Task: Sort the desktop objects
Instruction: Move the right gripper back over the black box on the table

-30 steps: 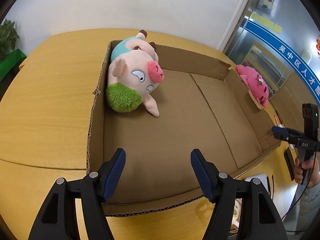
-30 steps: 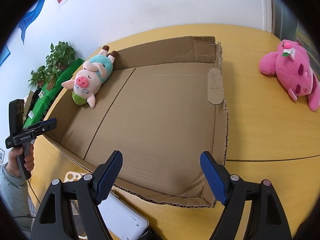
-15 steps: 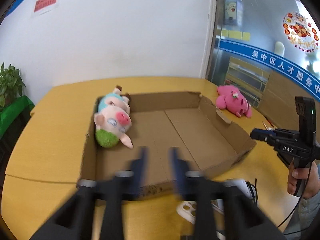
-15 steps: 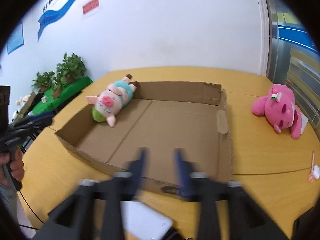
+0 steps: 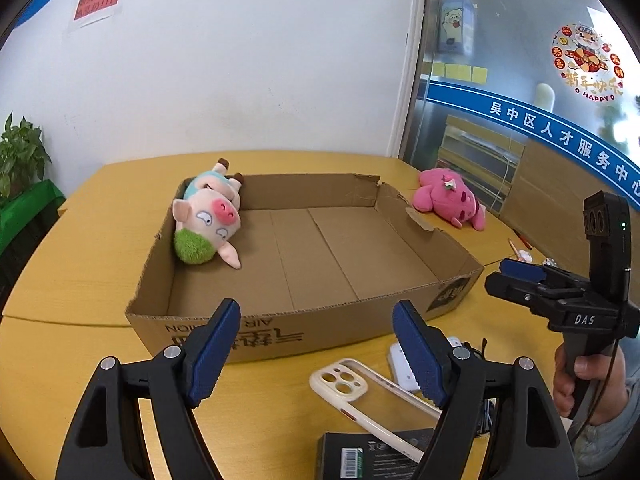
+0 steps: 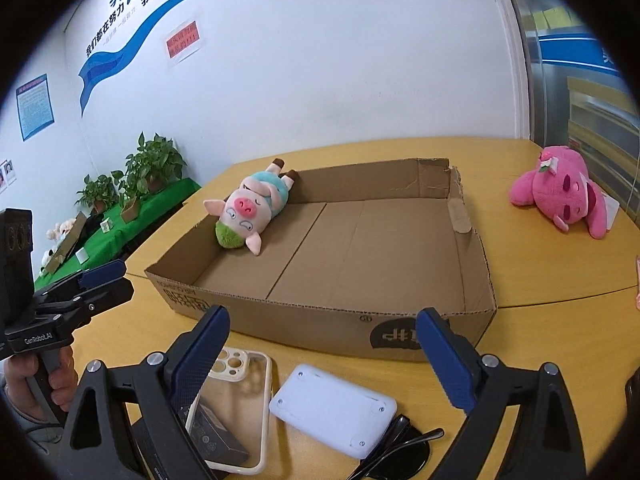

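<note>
Desktop objects, sorting task. Left wrist view: the cardboard box (image 5: 320,256) sits on the yellow table (image 5: 80,264) with the pig plush (image 5: 208,224) already lying in its far left corner; the pink plush (image 5: 450,198) lies outside, on the table just beyond the box's far right corner. The left gripper (image 5: 316,344) has just been opening and now stands wide with nothing between its pads, poised above the near wall of the box. A clear phone case (image 5: 360,392) and a dark packet (image 5: 360,456) lie close below it.

Right wrist view: the right gripper (image 6: 320,356) has likewise just been opening, jaws wide and empty, over the near clutter: the phone case, a white flat device (image 6: 332,412) and dark sunglasses (image 6: 400,448). The pink plush lies well apart at far right.

Judgement: the next pick is probably one of these near items. Flat things call for a low, level approach with pads spanning the narrow edges; overlapping neighbours risk being dragged along.
</note>
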Available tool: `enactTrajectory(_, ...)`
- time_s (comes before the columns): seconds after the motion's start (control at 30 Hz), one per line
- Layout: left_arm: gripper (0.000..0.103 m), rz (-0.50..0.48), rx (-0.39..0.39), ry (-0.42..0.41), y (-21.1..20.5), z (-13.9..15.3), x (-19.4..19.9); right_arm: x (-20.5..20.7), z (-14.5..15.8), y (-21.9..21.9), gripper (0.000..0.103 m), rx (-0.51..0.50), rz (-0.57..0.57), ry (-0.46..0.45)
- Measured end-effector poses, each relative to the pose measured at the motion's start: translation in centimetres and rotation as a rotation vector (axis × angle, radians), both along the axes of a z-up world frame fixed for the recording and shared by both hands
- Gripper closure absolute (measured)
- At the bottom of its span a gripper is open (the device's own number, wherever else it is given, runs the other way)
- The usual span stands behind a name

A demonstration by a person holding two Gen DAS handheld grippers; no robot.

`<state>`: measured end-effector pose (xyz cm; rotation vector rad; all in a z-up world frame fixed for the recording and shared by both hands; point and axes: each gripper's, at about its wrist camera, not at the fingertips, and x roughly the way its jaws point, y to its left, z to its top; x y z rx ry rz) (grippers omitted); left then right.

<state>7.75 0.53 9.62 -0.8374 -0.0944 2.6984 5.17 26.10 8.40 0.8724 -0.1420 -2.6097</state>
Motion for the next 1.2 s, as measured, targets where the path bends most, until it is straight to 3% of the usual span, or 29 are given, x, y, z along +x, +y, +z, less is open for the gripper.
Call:
enactTrajectory(0.33, 0.021, -0.024, 0.022, 0.015, 0.9, -0.2, 0.5, 1.3, -0.3, -1.1, 0.008, 0.057, -0.003, 0.004)
enactTrajectory(1.2, 0.021, -0.066, 0.073, -0.084, 0.6, -2.5, -0.8, 1.1, -1.3, -2.5, 0.008, 0.071, 0.015, -0.027)
